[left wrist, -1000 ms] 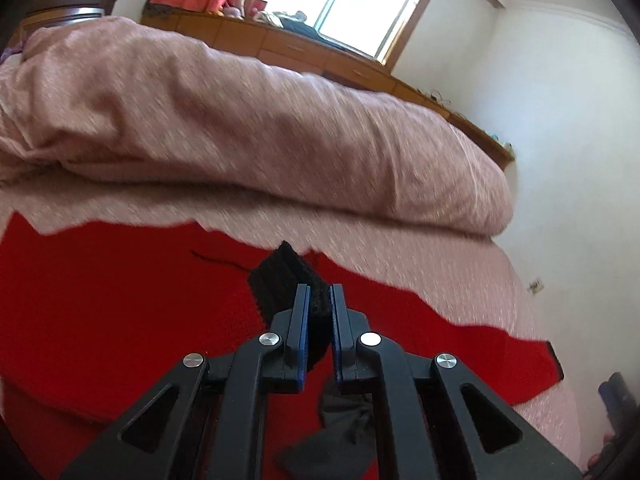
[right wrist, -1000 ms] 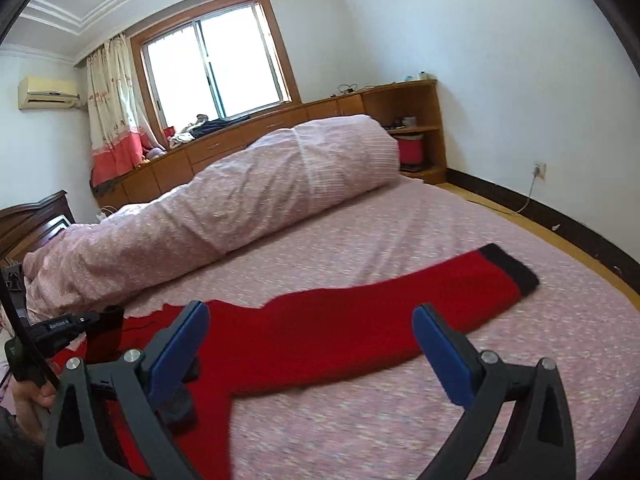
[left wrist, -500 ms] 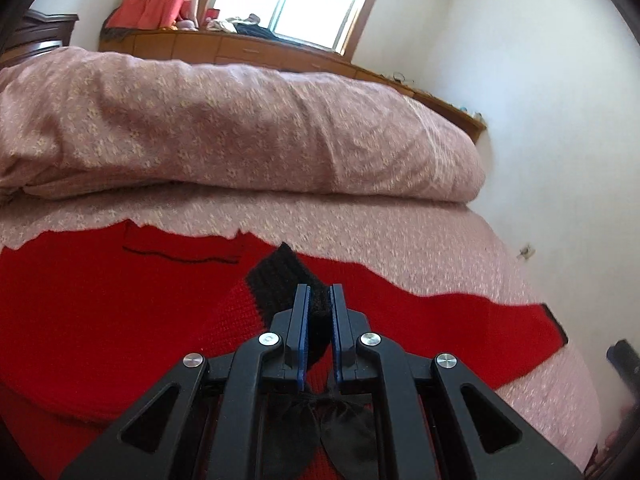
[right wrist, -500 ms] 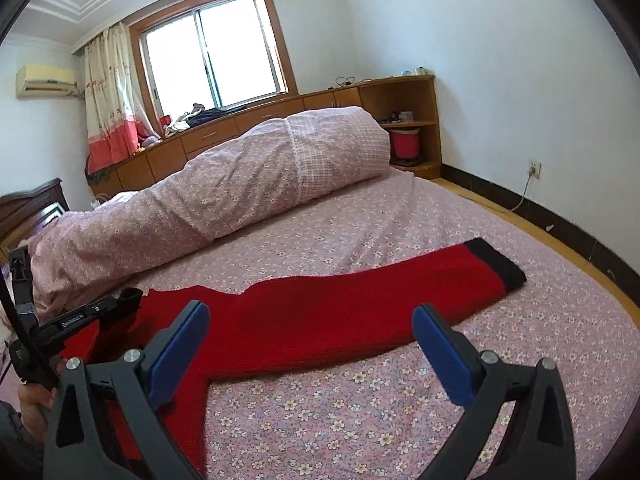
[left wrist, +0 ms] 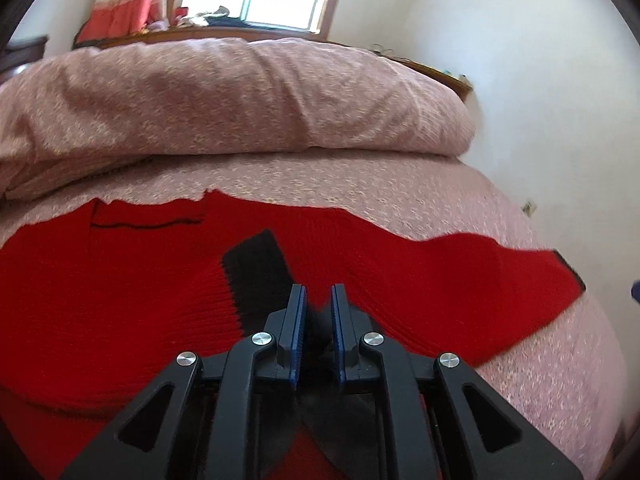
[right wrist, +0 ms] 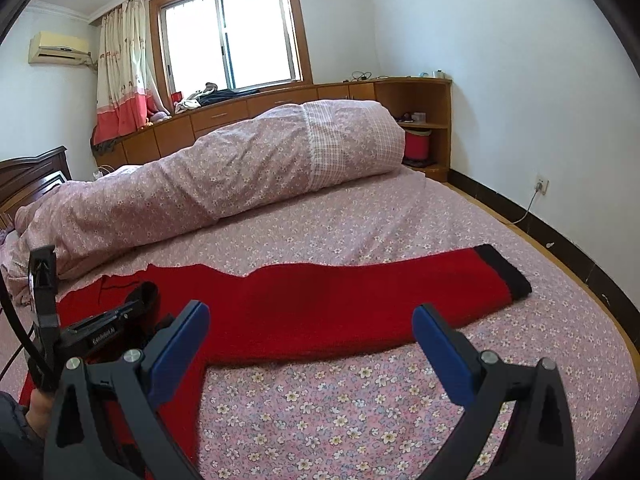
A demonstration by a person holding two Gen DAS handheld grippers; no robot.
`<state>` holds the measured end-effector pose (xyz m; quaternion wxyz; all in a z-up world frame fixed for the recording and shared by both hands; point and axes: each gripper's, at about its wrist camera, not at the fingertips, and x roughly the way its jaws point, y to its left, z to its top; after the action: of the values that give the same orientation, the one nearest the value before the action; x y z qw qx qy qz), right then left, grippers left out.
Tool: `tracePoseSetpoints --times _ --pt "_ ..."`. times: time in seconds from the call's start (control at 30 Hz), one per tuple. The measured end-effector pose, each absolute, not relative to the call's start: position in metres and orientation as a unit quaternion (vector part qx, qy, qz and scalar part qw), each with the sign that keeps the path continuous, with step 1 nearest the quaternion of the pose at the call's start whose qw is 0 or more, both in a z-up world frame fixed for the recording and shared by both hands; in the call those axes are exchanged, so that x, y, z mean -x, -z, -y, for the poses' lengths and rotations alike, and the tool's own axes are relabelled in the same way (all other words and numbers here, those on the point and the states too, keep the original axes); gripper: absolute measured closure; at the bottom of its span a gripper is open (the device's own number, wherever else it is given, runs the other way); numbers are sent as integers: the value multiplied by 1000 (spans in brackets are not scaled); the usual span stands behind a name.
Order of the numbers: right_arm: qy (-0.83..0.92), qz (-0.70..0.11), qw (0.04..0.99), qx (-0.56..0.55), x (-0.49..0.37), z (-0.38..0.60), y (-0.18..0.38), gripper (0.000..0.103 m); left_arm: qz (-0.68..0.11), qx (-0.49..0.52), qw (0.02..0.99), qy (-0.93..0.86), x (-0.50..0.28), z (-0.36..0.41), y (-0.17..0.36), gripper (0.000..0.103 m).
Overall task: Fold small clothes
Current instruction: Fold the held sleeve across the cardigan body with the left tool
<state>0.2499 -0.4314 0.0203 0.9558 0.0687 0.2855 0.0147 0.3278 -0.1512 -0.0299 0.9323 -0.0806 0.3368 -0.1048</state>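
A red knit sweater (left wrist: 100, 304) with black cuffs lies spread on the flowered bedsheet (right wrist: 360, 412). My left gripper (left wrist: 318, 300) is shut on the black cuff (left wrist: 256, 276) of the left sleeve, which is folded across the sweater's body. In the right wrist view the sweater (right wrist: 320, 308) shows with its right sleeve stretched out to a black cuff (right wrist: 504, 272). My right gripper (right wrist: 308, 332) is open and empty, above the sheet in front of that sleeve. The left gripper also shows in the right wrist view (right wrist: 132, 304).
A rolled pink flowered quilt (right wrist: 224, 176) lies along the far side of the bed. Wooden cabinets (right wrist: 280, 100) run under the window. The bed's right edge (right wrist: 592, 304) drops to the floor by the wall.
My left gripper has carried the black cuff lower and further over the sweater's body. My right gripper has stayed open and shifted slightly nearer the right sleeve.
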Motion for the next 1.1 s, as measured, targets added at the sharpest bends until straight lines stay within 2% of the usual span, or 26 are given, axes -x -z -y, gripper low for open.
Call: tracePoseSetpoints --times 0.23,0.57,0.7,0.87,1.1 --pt "-15 -290 954 -72 -251 433 -20 0 -311 8 942 123 -313 183 19 98" --pt "-17 -291 954 -77 -249 436 -20 0 -328 3 938 113 -301 199 13 97" --pt "-17 -293 953 -78 -248 438 -19 0 -335 -3 935 116 -293 205 5 90" --pt "-17 -295 951 -88 -250 445 -17 0 -346 -13 932 110 -273 196 -14 87" --pt "-30 -304 946 -110 -252 444 -13 0 -325 -24 944 49 -223 127 -59 73"
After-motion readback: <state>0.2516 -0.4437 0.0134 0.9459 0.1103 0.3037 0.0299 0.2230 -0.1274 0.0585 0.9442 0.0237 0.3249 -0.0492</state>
